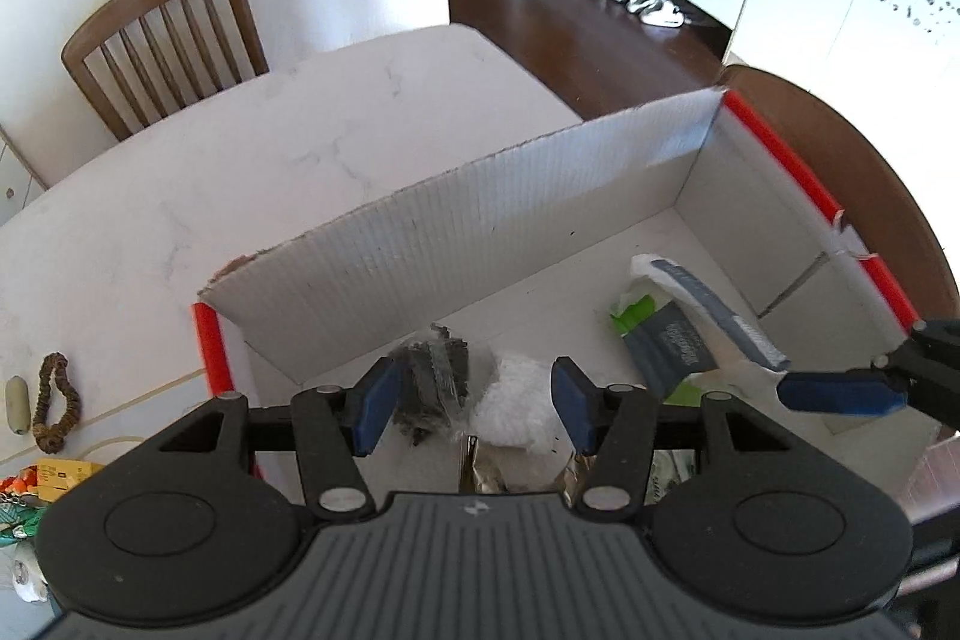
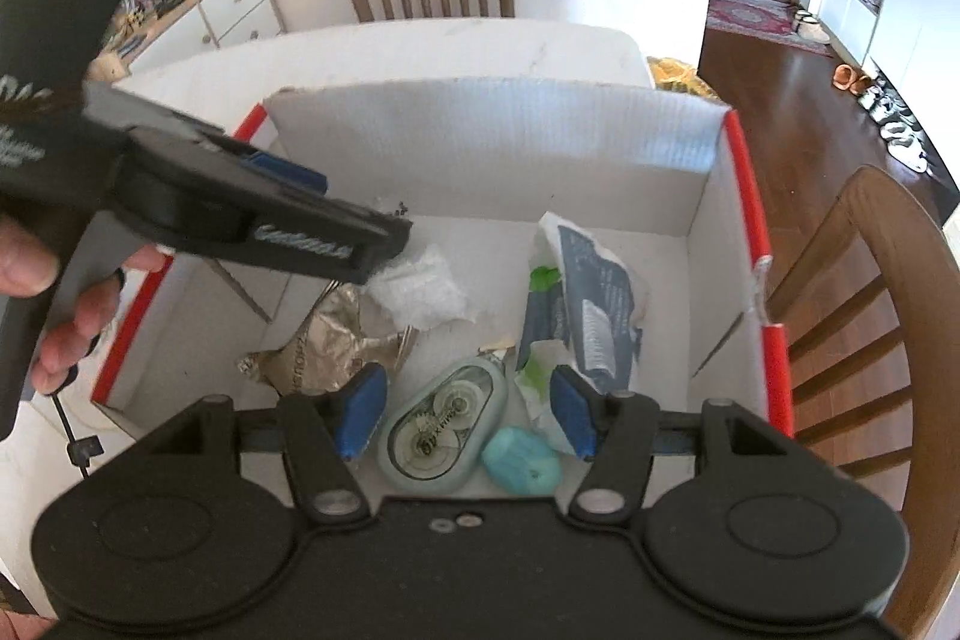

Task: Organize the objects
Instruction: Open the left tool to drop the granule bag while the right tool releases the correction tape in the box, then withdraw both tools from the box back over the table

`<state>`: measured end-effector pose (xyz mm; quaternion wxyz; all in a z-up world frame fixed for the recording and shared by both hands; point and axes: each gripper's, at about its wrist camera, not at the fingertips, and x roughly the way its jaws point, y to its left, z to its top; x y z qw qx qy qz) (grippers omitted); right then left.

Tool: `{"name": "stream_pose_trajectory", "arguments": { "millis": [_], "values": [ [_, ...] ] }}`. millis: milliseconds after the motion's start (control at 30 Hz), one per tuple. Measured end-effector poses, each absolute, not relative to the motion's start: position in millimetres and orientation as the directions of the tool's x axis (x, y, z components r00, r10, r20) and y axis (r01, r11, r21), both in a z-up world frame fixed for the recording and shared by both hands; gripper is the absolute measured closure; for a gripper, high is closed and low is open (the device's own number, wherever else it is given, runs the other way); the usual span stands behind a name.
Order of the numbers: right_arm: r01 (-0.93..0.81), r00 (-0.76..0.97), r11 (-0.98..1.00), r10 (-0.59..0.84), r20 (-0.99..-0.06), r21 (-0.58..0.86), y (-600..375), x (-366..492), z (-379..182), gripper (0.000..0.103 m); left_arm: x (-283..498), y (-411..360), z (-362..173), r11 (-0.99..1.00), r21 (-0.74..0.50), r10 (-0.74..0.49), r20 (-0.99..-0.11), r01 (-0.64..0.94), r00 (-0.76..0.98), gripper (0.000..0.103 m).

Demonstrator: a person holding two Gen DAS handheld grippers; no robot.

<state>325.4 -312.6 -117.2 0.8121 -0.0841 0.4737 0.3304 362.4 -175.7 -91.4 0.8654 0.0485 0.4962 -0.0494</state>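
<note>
A white cardboard box with red edges (image 1: 600, 172) (image 2: 492, 142) sits on the marble table and holds several items. My left gripper (image 1: 474, 403) is open and empty above a dark packet (image 1: 435, 370) and a white plastic bag (image 1: 516, 400). My right gripper (image 2: 465, 412) is open and empty above a correction tape dispenser (image 2: 441, 424) and a teal eraser (image 2: 521, 460). A grey and white packet (image 2: 591, 304) (image 1: 690, 328) and a crumpled foil wrapper (image 2: 324, 346) also lie in the box. The left gripper's body (image 2: 240, 214) shows in the right wrist view.
A brown hair tie (image 1: 55, 400), a small beige object (image 1: 16, 403) and a yellow box (image 1: 57, 475) lie on the table (image 1: 240, 172) left of the box. Wooden chairs (image 1: 162, 34) (image 2: 864, 316) stand at the table's far side and right.
</note>
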Motion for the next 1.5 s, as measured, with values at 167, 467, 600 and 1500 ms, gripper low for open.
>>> {"name": "stream_pose_trajectory", "arguments": {
  "millis": [167, 467, 600, 1500],
  "values": [
    [-0.592, 0.357, 0.785, 0.461, -0.812, 0.186, -321.2, 319.6, -106.2, 0.043, 347.7, -170.6, -75.6, 0.987, 0.028, -0.061, -0.846, 0.16, 0.529, 0.048],
    [-0.556, 0.409, 0.808, 0.469, -0.782, 0.194, -328.9, 304.5, -84.1, 0.043, 312.7, -155.0, -44.7, 0.978, -0.001, -0.124, -0.802, 0.207, 0.584, 0.048],
    [-0.538, 0.43, 0.816, 0.482, -0.763, 0.212, -329.3, 296.4, -73.2, 0.042, 295.7, -142.6, -35.4, 0.975, -0.004, -0.142, -0.783, 0.224, 0.605, 0.048],
    [-0.441, 0.535, 0.866, 0.465, -0.705, 0.236, -257.8, 216.0, -56.1, 0.02, 194.5, -23.9, -20.5, 0.985, -0.011, -0.135, -0.686, 0.175, 0.715, 0.028]
  ]
}}
